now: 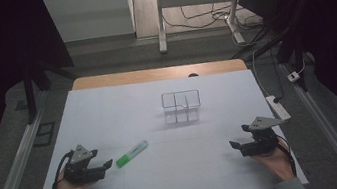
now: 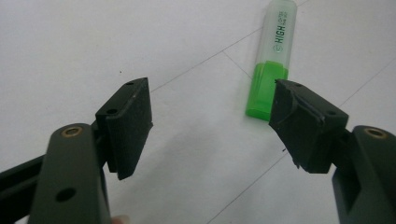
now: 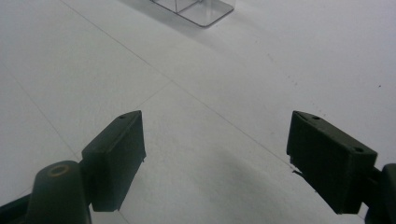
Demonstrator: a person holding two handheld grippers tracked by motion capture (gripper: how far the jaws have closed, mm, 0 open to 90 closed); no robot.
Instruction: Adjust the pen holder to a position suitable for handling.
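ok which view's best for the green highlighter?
Left gripper view: the highlighter lies close up just beyond the open jaws, its green end and cap lettering readable. The high view shows the whole pen small, flat on the white sheet near the left gripper.

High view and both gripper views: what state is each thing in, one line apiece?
green highlighter: capped, lying flat on the white table sheet, untouched, just ahead of the left gripper.
clear organizer: upright, its compartments look empty.
left gripper: open, nothing between its jaws.
right gripper: open, nothing between its jaws, low over the sheet.
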